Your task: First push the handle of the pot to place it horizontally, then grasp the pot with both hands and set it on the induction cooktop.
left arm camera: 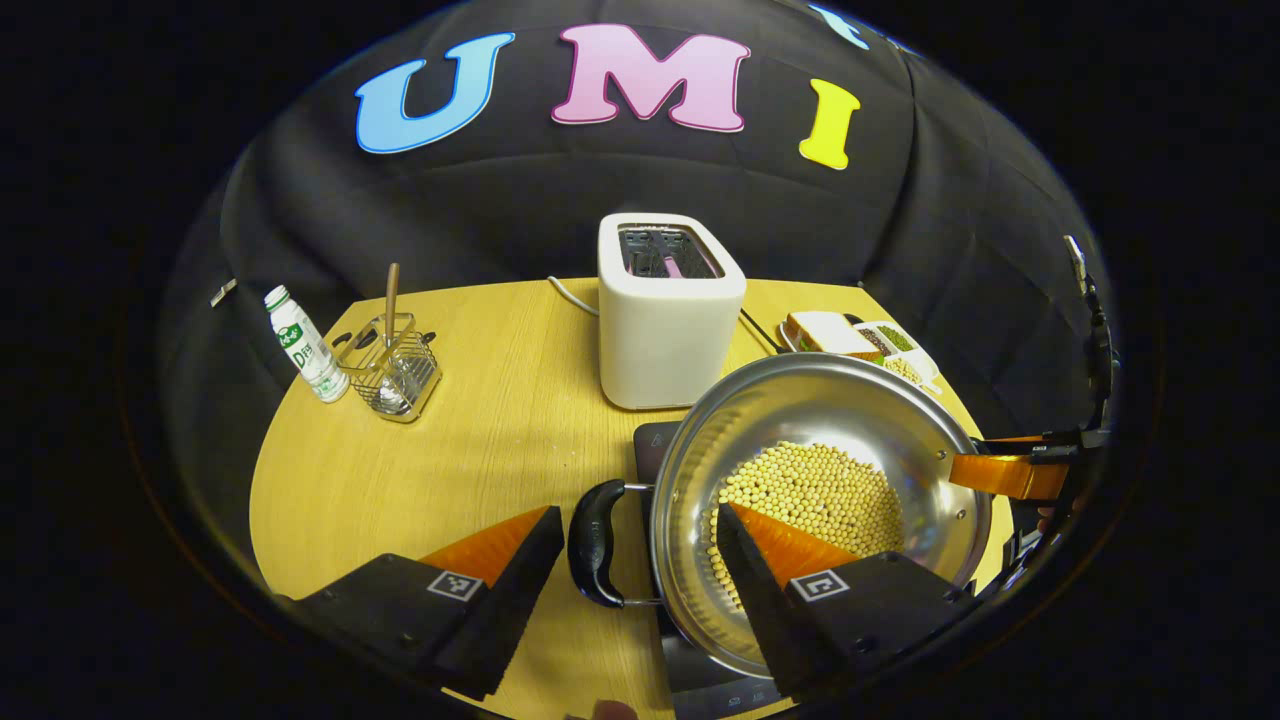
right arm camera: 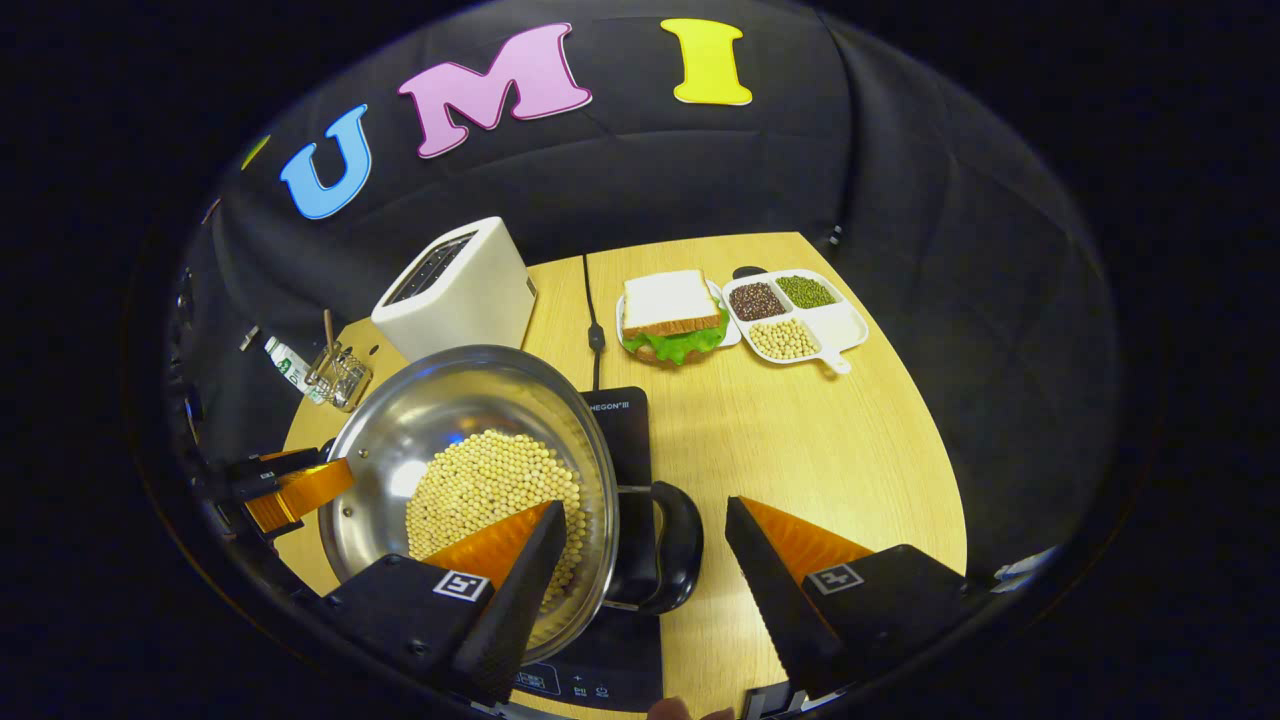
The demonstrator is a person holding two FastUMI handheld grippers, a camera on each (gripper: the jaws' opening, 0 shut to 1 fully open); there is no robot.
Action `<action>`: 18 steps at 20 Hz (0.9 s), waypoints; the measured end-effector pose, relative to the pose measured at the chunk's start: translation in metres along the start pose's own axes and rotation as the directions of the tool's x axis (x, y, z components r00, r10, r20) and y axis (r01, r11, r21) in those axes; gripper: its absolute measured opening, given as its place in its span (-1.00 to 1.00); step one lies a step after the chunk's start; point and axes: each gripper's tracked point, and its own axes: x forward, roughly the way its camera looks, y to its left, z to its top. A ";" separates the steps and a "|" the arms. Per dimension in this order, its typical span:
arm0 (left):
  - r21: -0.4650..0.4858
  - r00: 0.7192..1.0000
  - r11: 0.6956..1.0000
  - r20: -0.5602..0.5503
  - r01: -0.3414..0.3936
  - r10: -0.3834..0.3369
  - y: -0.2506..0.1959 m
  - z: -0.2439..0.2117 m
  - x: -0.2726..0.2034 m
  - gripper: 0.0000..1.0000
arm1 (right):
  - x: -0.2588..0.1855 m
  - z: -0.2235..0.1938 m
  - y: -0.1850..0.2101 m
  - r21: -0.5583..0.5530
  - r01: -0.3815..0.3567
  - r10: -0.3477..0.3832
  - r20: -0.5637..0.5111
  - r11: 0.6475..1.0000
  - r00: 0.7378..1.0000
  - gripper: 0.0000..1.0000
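While both grippers (left arm camera: 635, 545) (right arm camera: 645, 540) stand spread around the handles, neither pinching, the bean-filled pot (left arm camera: 820, 480) over the cooktop (right arm camera: 625, 420) at 6 o'clock could tip if they close unevenly.

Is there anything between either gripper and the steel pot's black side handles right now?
Nothing visible. The left gripper is open astride the black loop handle of the steel pot of soybeans, one finger inside the rim. The right gripper straddles the other black handle likewise.
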 end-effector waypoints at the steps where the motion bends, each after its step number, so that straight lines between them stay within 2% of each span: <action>1: 0.002 1.000 1.000 0.014 -0.003 0.003 0.000 0.004 -0.007 0.91 | -0.007 0.005 0.002 -0.005 -0.001 0.001 0.024 1.000 1.000 0.98; 5: 0.001 0.994 1.000 0.108 0.005 -0.005 -0.008 0.025 -0.044 0.92 | -0.051 0.038 0.011 -0.027 0.007 -0.002 0.185 1.000 0.983 0.97; 9: -0.024 0.974 1.000 0.225 0.007 -0.001 -0.014 0.050 -0.091 0.92 | -0.104 0.074 0.019 -0.050 0.017 0.001 0.346 0.999 0.938 0.98; 12: -0.058 0.945 0.998 0.328 0.034 -0.013 -0.019 0.070 -0.131 0.91 | -0.144 0.098 0.024 -0.046 0.013 0.009 0.450 0.999 0.893 0.97; 16: -0.068 0.891 0.998 0.453 0.009 0.023 -0.011 0.094 -0.179 0.91 | -0.188 0.115 0.032 -0.013 -0.009 0.015 0.548 1.000 0.836 0.97; 18: -0.058 0.868 0.998 0.497 0.018 0.013 -0.013 0.099 -0.202 0.91 | -0.207 0.119 0.039 -0.017 -0.020 0.026 0.589 1.000 0.808 0.97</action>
